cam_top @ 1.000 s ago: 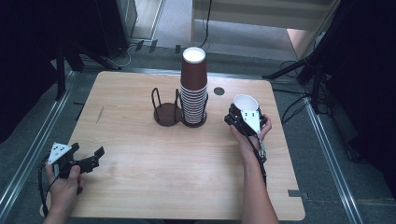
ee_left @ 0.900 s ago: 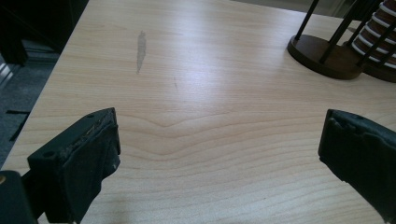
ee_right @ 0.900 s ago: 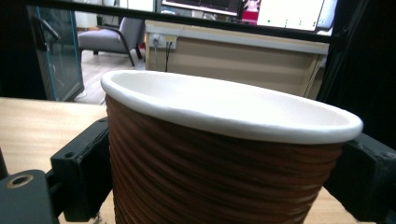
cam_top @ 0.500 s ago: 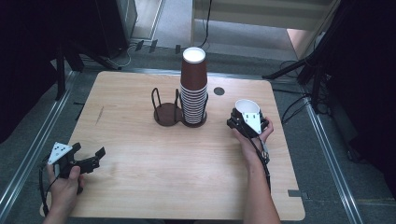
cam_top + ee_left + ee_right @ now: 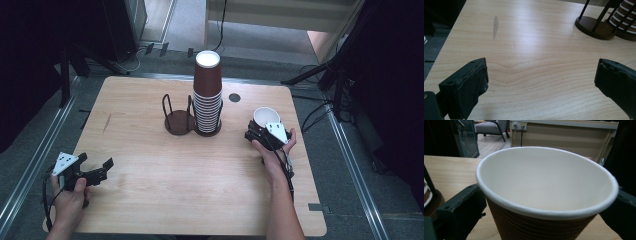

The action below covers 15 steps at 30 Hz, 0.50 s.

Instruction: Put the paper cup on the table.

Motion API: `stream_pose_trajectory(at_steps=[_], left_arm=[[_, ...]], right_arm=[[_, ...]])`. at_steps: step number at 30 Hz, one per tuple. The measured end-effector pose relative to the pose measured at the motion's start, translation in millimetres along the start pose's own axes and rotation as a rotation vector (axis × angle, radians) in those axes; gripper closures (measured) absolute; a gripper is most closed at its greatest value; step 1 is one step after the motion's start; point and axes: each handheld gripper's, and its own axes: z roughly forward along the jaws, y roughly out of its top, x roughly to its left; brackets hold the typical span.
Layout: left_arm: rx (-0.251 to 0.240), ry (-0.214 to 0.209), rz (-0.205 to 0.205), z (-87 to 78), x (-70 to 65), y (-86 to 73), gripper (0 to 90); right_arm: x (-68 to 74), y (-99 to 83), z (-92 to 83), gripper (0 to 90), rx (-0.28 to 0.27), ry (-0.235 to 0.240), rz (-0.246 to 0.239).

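A brown paper cup (image 5: 265, 115) with a white inside stands upright, mouth up, at the table's right side. My right gripper (image 5: 261, 127) is shut on it. In the right gripper view the cup (image 5: 546, 182) sits between the two black jaws of the right gripper (image 5: 541, 222), which press its ribbed sides. A tall stack of upside-down brown cups (image 5: 207, 95) stands in a dark wire holder at mid-table. My left gripper (image 5: 94, 161) rests open near the front left corner. Only bare wood lies between the jaws of the left gripper (image 5: 541, 82).
An empty round wire holder (image 5: 179, 120) stands just left of the cup stack (image 5: 625, 17), and its base (image 5: 596, 28) appears far right in the left gripper view. A small dark hole (image 5: 234, 97) marks the wooden table (image 5: 150, 200). Metal rails run along both table sides.
My right gripper has drifted slightly to the right with the cup in it. The left gripper has stayed where it was, still open.
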Motion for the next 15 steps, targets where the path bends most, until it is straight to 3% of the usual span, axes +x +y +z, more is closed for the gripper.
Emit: stream_pose_trajectory(at_steps=[7,11,15], left_arm=[[0.003,0.004,-0.001,0.0,-0.6,-0.2,0.0],[0.002,0.005,0.004,0.0,-0.9,-0.2,0.0],[-0.002,0.004,0.008,-0.5,-1.3,-0.2,0.0]], right_arm=[[-0.8,3.7,-15.2,0.0,-0.005,0.054,-0.009],[-4.8,8.4,-24.2,0.0,-0.016,0.078,0.032],[-7.2,14.9,-35.5,0.0,-0.040,0.092,0.035]])
